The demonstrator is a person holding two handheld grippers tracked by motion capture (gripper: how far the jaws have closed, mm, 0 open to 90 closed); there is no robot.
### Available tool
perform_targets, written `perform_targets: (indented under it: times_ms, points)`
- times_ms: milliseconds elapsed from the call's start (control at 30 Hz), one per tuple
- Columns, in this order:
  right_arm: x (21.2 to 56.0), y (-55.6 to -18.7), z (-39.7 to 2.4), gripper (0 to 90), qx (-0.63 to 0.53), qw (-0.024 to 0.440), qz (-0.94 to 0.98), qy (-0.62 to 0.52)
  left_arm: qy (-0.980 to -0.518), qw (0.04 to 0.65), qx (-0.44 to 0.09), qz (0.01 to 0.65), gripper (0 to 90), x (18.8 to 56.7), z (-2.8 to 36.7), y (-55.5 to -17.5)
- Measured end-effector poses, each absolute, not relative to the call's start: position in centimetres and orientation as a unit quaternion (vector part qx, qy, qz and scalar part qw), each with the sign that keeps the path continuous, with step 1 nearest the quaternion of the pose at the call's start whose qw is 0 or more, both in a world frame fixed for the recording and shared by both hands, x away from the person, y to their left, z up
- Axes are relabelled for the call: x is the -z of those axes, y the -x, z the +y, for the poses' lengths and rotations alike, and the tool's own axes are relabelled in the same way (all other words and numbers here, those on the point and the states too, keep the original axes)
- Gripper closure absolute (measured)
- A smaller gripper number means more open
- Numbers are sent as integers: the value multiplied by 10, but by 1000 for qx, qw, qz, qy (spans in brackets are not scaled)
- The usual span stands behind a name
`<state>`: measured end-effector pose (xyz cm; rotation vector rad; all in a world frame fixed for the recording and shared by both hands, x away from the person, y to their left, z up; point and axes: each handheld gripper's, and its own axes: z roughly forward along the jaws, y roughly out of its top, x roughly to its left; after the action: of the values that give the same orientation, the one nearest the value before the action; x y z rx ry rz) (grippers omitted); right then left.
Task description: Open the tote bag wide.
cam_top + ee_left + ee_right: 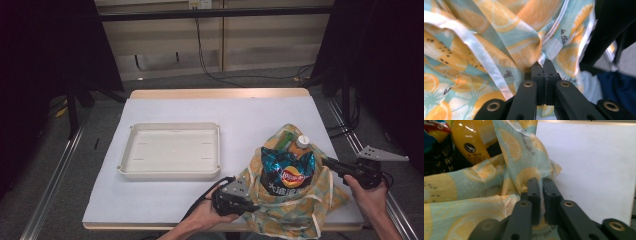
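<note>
A cloth bag (290,210) printed with lemon slices on pale blue sits at the table's front right. In it stand a dark blue crisp packet (286,175) and an orange drink bottle (300,144) with a white cap. My left gripper (252,206) is at the bag's near left side, its jaws shut on a bunched fold of the bag (499,37), as the left gripper (543,62) view shows. At the bag's right rim, my right gripper (327,162) pinches the bag (519,150) edge between nearly closed jaws, seen in the right gripper (540,181) view. The bottle (471,142) shows behind the cloth.
A cream rectangular tray (170,172) lies empty left of the bag on the white table cover (250,115). The bag hangs slightly over the table's front edge. Dark frame posts and cables stand beyond the table.
</note>
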<state>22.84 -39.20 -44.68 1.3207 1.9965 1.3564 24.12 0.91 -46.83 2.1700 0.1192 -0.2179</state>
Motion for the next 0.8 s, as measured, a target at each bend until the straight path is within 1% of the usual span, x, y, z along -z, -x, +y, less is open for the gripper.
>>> perform_targets:
  times_ms: [67, 133, 167, 200, 233, 267, 300, 333, 400, 467, 567, 600, 667, 800]
  points:
    - [441, -227, -393, 740, -494, 198, 705, -468, -871, 479, 96, 52, 784, 464, 12, -242]
    - [435, -225, -396, 678, -506, 201, 699, -463, -867, 488, 89, 58, 722, 458, 15, -243]
    - [435, -225, -396, 678, -506, 201, 699, -463, -867, 488, 89, 58, 709, 458, 15, -243]
    - [428, -225, -396, 592, -517, 202, 694, -458, -860, 500, 80, 65, 690, 451, 19, -244]
    - [426, -225, -396, 578, -518, 203, 695, -456, -860, 500, 80, 65, 674, 451, 19, -244]
    - [423, -225, -395, 555, -518, 205, 695, -455, -850, 517, 76, 68, 661, 443, 23, -246]
    - [423, -225, -395, 555, -518, 205, 695, -455, -850, 517, 76, 68, 651, 443, 23, -246]
    - [417, -226, -392, 510, -521, 210, 696, -447, -840, 532, 70, 76, 634, 434, 29, -249]
    - [409, -227, -390, 489, -527, 213, 695, -440, -831, 547, 58, 87, 616, 426, 37, -254]
    - [403, -228, -386, 473, -532, 216, 695, -433, -822, 559, 45, 102, 618, 417, 43, -259]
    - [400, -233, -380, 470, -530, 212, 705, -421, -812, 571, 27, 118, 648, 409, 45, -267]
    - [401, -235, -378, 472, -530, 206, 709, -418, -813, 570, 23, 120, 664, 407, 44, -271]
    - [403, -239, -373, 487, -522, 201, 719, -412, -810, 573, 21, 123, 667, 405, 42, -277]
    - [404, -245, -367, 528, -519, 194, 727, -405, -808, 576, 25, 124, 621, 403, 40, -280]
